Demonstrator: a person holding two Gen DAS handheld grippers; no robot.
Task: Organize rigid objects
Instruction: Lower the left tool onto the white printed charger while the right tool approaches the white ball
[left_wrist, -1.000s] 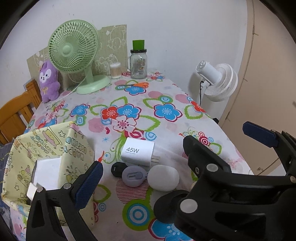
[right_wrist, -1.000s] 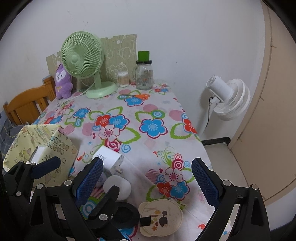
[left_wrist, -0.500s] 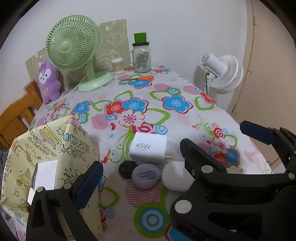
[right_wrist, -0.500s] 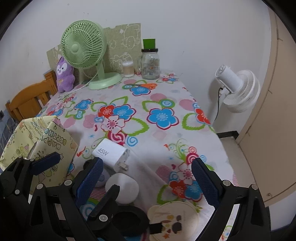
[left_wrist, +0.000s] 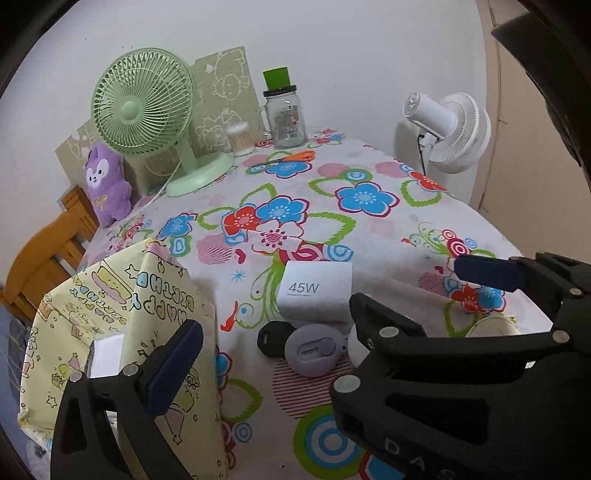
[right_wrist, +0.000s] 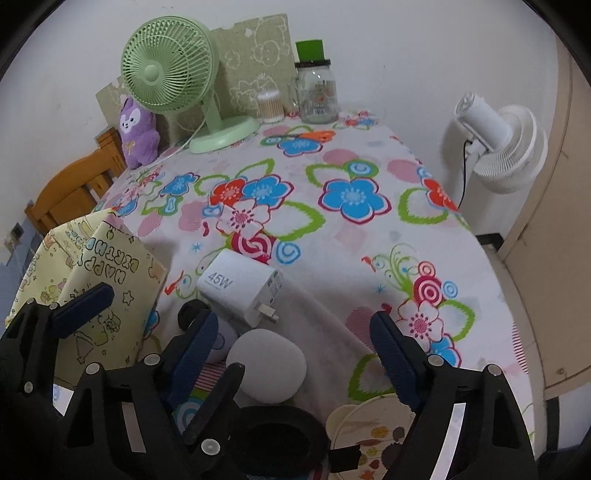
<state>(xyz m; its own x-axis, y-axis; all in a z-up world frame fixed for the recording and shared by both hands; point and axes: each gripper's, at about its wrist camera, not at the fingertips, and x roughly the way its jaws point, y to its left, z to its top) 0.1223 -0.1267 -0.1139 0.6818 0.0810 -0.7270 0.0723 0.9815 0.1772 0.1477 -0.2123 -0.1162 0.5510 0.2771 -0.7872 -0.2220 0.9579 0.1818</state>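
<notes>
both tools hang over the near edge of the desk (right_wrist: 369, 236) with fingers spread wide and nothing between them: the left tool (left_wrist: 328, 299) beside the yellow gift bag (left_wrist: 147, 314), the right tool (right_wrist: 291, 343) above the cluster of small things. nearest sits a round patterned disc (right_wrist: 369, 428) at the desk's edge, next to a black ring-shaped item (right_wrist: 277, 439). just past them lies a white oval case (right_wrist: 267, 365), touching a lilac round case (left_wrist: 312, 349) and a small black piece (left_wrist: 271, 338). behind these rests the white 45w charger (left_wrist: 316, 290), prongs toward the right tool. far back stand a green fan (left_wrist: 147, 110), a purple plush (left_wrist: 107, 182), a glass jar (left_wrist: 284, 110) and orange scissors (left_wrist: 291, 157).
</notes>
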